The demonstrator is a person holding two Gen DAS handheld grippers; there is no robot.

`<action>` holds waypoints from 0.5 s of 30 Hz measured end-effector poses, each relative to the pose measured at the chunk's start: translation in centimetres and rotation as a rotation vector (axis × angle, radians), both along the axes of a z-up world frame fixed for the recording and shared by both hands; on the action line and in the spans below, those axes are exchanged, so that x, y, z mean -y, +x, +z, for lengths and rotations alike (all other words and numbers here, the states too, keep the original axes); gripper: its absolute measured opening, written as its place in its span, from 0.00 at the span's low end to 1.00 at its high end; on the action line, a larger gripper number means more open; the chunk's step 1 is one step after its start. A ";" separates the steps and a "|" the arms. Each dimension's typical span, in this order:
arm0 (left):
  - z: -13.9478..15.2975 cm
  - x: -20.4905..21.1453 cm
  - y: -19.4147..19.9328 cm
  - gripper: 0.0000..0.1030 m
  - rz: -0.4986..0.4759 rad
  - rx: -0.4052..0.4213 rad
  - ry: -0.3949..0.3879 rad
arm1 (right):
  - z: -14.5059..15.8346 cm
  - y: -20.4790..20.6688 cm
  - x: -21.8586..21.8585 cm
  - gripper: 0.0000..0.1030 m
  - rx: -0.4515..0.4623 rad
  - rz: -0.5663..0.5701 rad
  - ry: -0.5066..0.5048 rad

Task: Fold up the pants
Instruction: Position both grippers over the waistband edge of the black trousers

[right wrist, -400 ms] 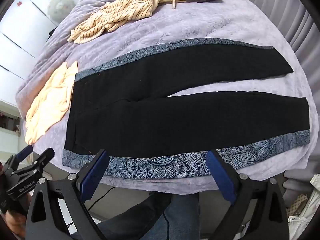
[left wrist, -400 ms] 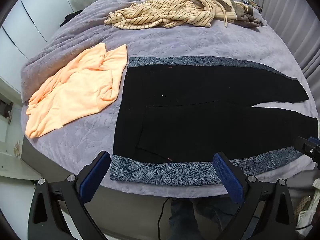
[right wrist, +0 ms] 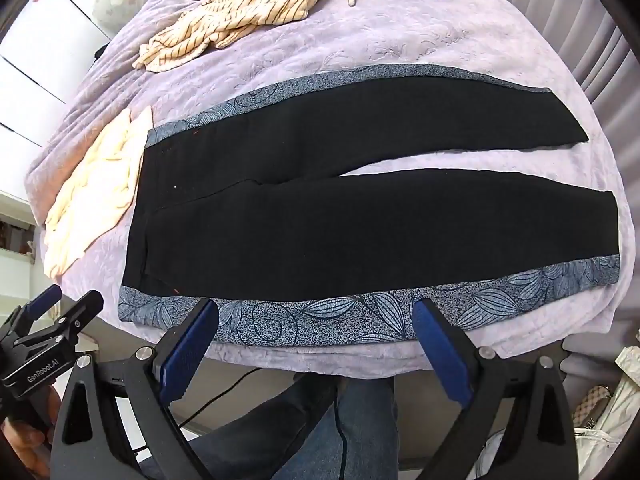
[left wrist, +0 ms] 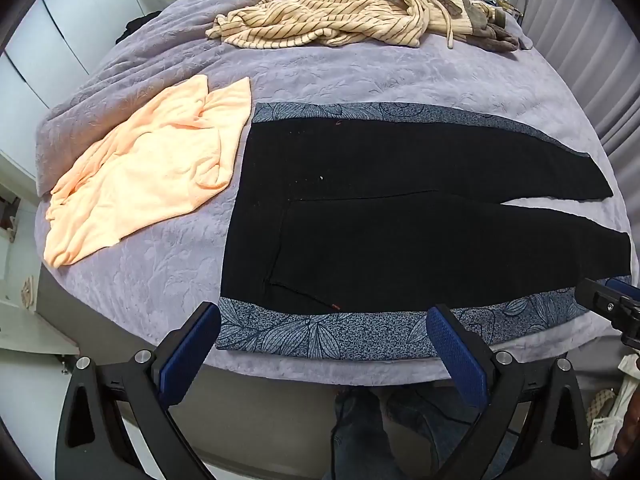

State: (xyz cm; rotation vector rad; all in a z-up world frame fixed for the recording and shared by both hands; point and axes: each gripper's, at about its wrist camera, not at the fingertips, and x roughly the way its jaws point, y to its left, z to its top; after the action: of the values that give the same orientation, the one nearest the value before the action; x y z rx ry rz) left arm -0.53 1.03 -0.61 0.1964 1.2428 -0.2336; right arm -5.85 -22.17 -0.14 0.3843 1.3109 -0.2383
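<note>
Evidently no fold is made yet: pants (left wrist: 400,220) are spread flat on bed (left wrist: 360,76). Left gripper (left wrist: 324,344) and right gripper (right wrist: 316,340) are held wide open, nothing gripped.

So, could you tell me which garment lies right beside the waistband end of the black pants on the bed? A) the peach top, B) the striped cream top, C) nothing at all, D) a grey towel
A: the peach top lies against the waistband end of the black pants, while the striped cream top sits apart, farther up the bed.
</note>
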 end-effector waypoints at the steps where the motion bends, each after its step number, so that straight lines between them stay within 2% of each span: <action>1: 0.0 -0.1 -0.1 1.00 -0.003 -0.002 -0.002 | -0.1 0.0 0.0 0.96 -0.002 -0.001 0.000; 15: 0.0 -0.1 -0.3 1.00 -0.015 -0.004 0.005 | -0.6 -1.3 -0.9 0.96 -0.021 -0.027 -0.009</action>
State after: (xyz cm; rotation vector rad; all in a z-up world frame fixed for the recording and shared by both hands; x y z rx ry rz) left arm -0.83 1.09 -0.59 0.2096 1.2464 -0.2440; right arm -7.15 -21.28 -0.75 0.3925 1.3255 -0.2715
